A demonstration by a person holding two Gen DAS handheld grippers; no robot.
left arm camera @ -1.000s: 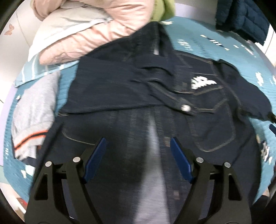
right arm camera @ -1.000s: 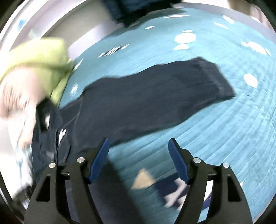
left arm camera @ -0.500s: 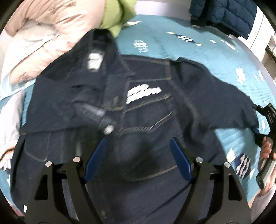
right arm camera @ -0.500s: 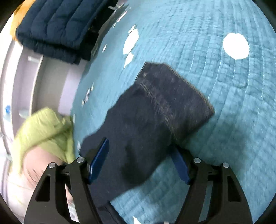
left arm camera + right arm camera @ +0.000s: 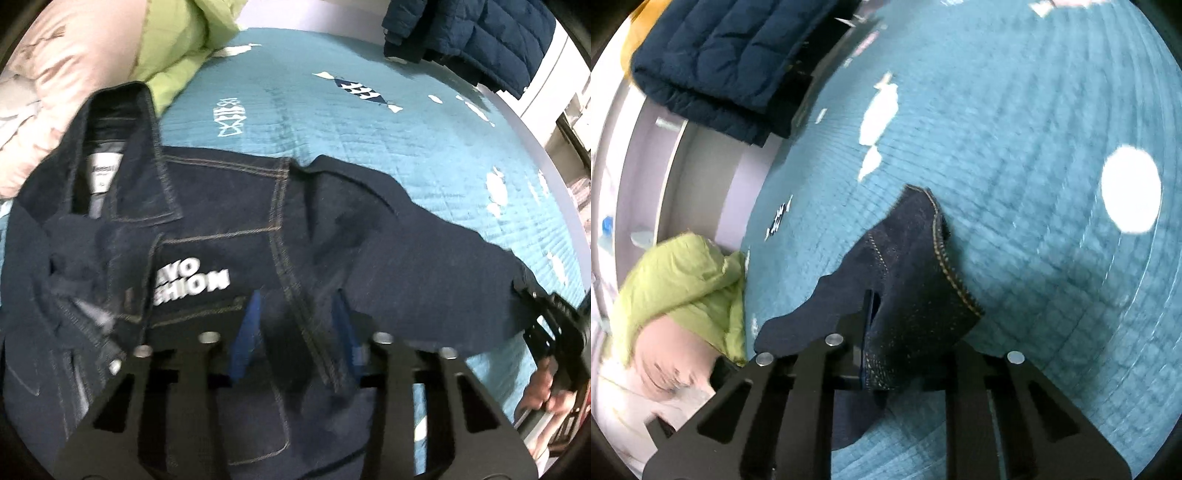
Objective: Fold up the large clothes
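Note:
A dark denim jacket (image 5: 229, 221) with tan stitching and white lettering lies face up on the teal bedspread (image 5: 332, 122), collar at the upper left. My left gripper (image 5: 295, 332) is partly open, its blue pads on either side of a seam near the jacket's armhole. The jacket's sleeve (image 5: 424, 266) stretches to the right, where my right gripper (image 5: 554, 325) holds its end. In the right wrist view my right gripper (image 5: 886, 332) is shut on the sleeve cuff (image 5: 923, 266).
A green and pink padded coat pile (image 5: 110, 55) lies at the upper left. A folded navy puffer jacket (image 5: 480, 37) sits at the far right corner of the bed, also in the right wrist view (image 5: 738, 62). White furniture (image 5: 646, 166) stands beyond the bed.
My left gripper has moved right over the jacket's chest and narrowed its opening. My right gripper has closed on the sleeve cuff, which lay between open fingers before.

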